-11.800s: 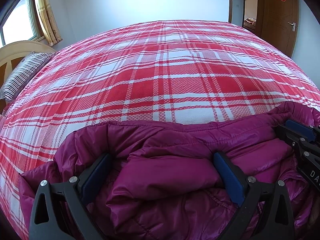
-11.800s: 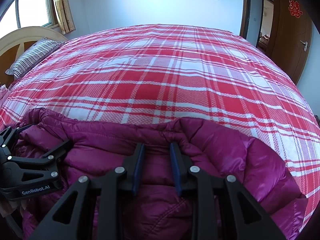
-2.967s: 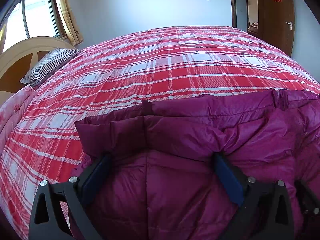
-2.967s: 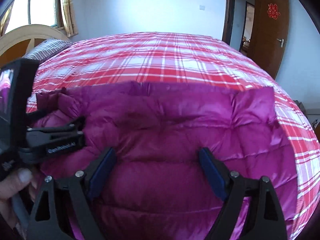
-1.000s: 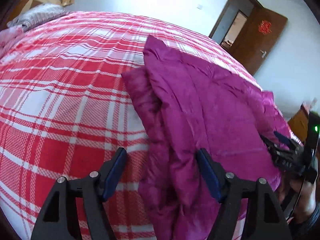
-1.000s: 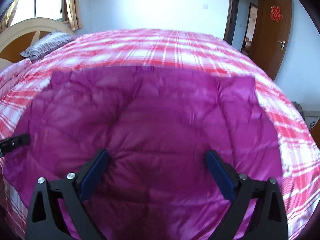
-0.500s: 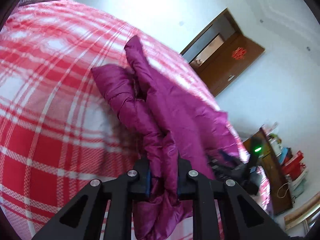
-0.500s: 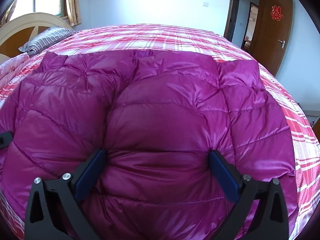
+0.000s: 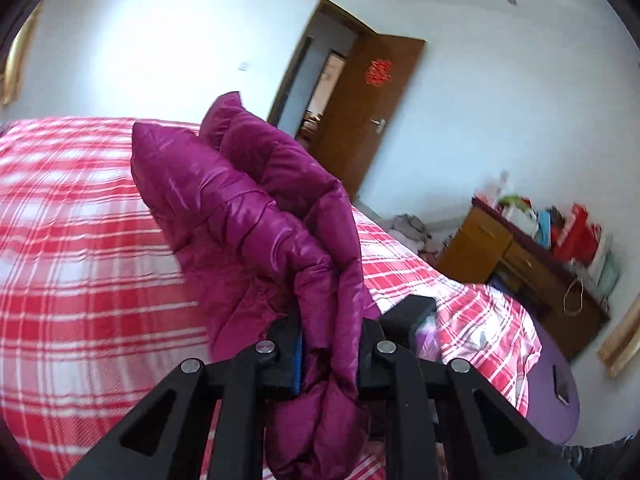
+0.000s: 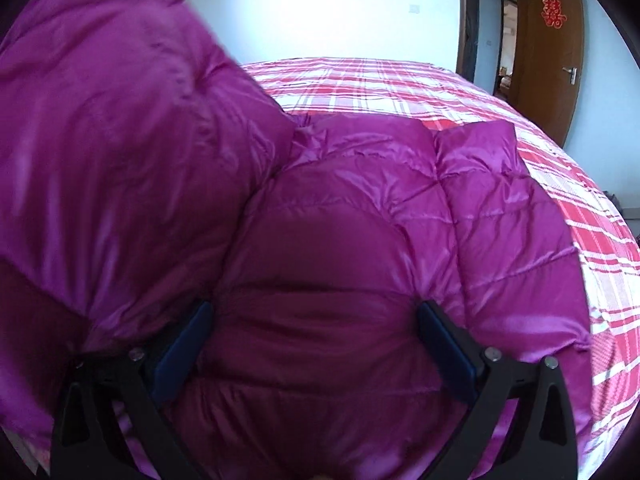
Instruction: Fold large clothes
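Observation:
A magenta quilted down jacket lies on the red plaid bed. My left gripper is shut on a bunched edge of the jacket and holds it lifted above the bed. In the right wrist view that lifted part rises at the left, blurred. My right gripper is open, its jaws wide apart and pressed down on the jacket's puffy middle. A black part of the right gripper shows just behind the left one.
The plaid bedspread spreads to the left and far side. A brown door stands open behind the bed. A wooden desk with bags and boxes stands at the right. A purple mat lies by the bed's edge.
My left gripper closed on the jacket's left edge and has lifted it up and over toward the right. My right gripper stayed open, pressed on the jacket.

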Demonstrator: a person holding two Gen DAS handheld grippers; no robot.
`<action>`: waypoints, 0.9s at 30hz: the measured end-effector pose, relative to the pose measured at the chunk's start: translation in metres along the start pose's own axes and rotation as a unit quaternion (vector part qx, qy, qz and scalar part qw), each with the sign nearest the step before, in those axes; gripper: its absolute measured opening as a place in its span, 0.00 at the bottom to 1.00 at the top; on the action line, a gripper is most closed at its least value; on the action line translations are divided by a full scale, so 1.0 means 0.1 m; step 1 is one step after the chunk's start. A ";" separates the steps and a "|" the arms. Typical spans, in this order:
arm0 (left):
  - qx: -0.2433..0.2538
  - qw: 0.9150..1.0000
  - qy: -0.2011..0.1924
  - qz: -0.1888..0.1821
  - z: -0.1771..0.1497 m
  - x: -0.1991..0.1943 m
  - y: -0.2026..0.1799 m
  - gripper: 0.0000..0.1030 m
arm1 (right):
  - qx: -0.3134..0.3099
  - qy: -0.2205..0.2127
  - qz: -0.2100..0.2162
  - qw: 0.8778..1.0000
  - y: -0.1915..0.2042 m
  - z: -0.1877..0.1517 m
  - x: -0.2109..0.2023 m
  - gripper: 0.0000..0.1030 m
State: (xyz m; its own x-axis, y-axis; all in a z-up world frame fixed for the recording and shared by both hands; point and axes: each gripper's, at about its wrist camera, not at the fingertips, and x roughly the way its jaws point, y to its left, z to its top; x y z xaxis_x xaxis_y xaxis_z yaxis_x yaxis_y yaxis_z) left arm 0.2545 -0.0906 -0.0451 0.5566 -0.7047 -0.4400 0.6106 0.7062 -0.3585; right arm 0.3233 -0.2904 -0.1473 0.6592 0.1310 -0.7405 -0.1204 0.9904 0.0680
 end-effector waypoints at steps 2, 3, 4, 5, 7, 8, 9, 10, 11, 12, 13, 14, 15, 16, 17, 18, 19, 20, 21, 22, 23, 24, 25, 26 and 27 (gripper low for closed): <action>0.015 1.000 0.005 -0.003 -0.01 0.14 -0.12 0.16 | 0.012 -0.007 0.013 1.000 -0.17 -0.02 -0.18 1.00; 0.021 1.000 0.008 -0.004 -0.04 0.21 -0.18 0.16 | 0.020 -0.013 0.016 1.000 -0.27 -0.02 -0.27 1.00; 0.029 0.999 0.011 -0.006 -0.06 0.31 -0.25 0.16 | 0.034 -0.025 0.022 0.999 -0.40 -0.01 -0.40 1.00; 0.036 0.999 0.014 -0.007 -0.09 0.37 -0.31 0.16 | 0.051 -0.035 0.030 0.998 -0.54 -0.02 -0.50 1.00; 0.057 0.998 0.023 -0.001 -0.17 0.56 -0.44 0.16 | 0.092 -0.052 0.048 0.993 -0.81 0.00 -0.66 1.00; 0.067 0.997 0.027 0.003 -0.20 0.63 -0.50 0.16 | 0.123 -0.067 0.071 0.988 -0.99 0.02 -0.75 1.00; 0.081 0.996 0.032 0.011 -0.26 0.75 -0.57 0.16 | 0.149 -0.079 0.099 0.981 -1.12 0.05 -0.82 1.00; 0.090 0.995 0.035 0.017 -0.32 0.83 -0.63 0.16 | 0.184 -0.092 0.149 0.967 -1.29 0.09 -0.89 1.00; 0.096 0.994 0.037 0.020 -0.35 0.88 -0.65 0.16 | 0.203 -0.094 0.184 0.957 -1.39 0.13 -0.92 1.00; 0.103 0.994 0.041 0.024 -0.40 0.96 -0.68 0.16 | 0.213 -0.091 0.214 0.949 -1.45 0.18 -0.93 1.00; 0.113 0.992 0.046 0.028 -0.47 1.05 -0.73 0.16 | 0.220 -0.085 0.254 0.938 -1.52 0.27 -0.92 1.00; 0.117 0.991 0.048 0.029 -0.51 1.09 -0.74 0.16 | 0.220 -0.081 0.269 0.934 -1.53 0.33 -0.92 1.00; 0.123 0.991 0.050 0.030 -0.56 1.14 -0.76 0.16 | 0.215 -0.076 0.276 0.934 -1.48 0.41 -0.89 1.00; 0.130 0.990 0.053 0.030 -0.61 1.19 -0.78 0.16 | 0.203 -0.067 0.280 0.936 -1.44 0.48 -0.86 1.00; 0.135 0.989 0.053 0.033 -0.64 1.22 -0.80 0.16 | 0.191 -0.054 0.279 0.939 -1.40 0.54 -0.81 1.00; 0.141 0.988 0.051 0.037 -0.65 1.22 -0.81 0.17 | 0.181 -0.043 0.274 0.944 -1.35 0.58 -0.75 1.00; 0.149 0.987 0.046 0.041 -0.68 1.20 -0.84 0.17 | 0.168 -0.025 0.254 0.952 -1.28 0.61 -0.67 1.00; 0.156 0.986 0.041 0.047 -0.68 1.18 -0.87 0.20 | 0.162 -0.016 0.232 0.959 -1.25 0.62 -0.63 0.96; 0.167 0.984 0.038 0.054 -0.70 1.14 -0.93 0.27 | 0.159 -0.010 0.213 0.964 -1.26 0.62 -0.56 0.84; 0.180 0.981 0.036 0.057 -0.71 1.07 -0.98 0.33 | 0.157 0.001 0.199 0.967 -1.26 0.61 -0.47 0.64; 0.191 0.979 0.032 0.055 -0.72 0.99 -1.02 0.35 | 0.162 0.008 0.197 0.967 -1.28 0.59 -0.43 0.54; 0.202 0.978 0.025 0.053 -0.72 0.90 -1.05 0.38 | 0.169 0.010 0.198 0.965 -1.36 0.53 -0.42 0.45; 0.211 0.976 0.019 0.048 -0.73 0.82 -1.08 0.47 | 0.174 0.009 0.197 0.965 -1.40 0.49 -0.43 0.43; 0.219 0.975 0.012 0.042 -0.74 0.72 -1.09 0.54 | 0.177 0.006 0.192 0.965 -1.43 0.46 -0.43 0.43; 0.224 0.974 -0.001 0.041 -0.74 0.60 -1.09 0.65 | 0.180 0.005 0.189 0.965 -1.46 0.45 -0.44 0.41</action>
State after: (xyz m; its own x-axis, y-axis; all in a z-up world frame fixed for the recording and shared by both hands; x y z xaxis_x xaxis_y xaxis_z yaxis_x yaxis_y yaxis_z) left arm 0.1794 -0.2043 -0.0934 0.6148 -0.6472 -0.4506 0.7478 0.6599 0.0726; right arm 0.3450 -0.4390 -0.0949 0.6108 0.4881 -0.6234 -0.0849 0.8232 0.5614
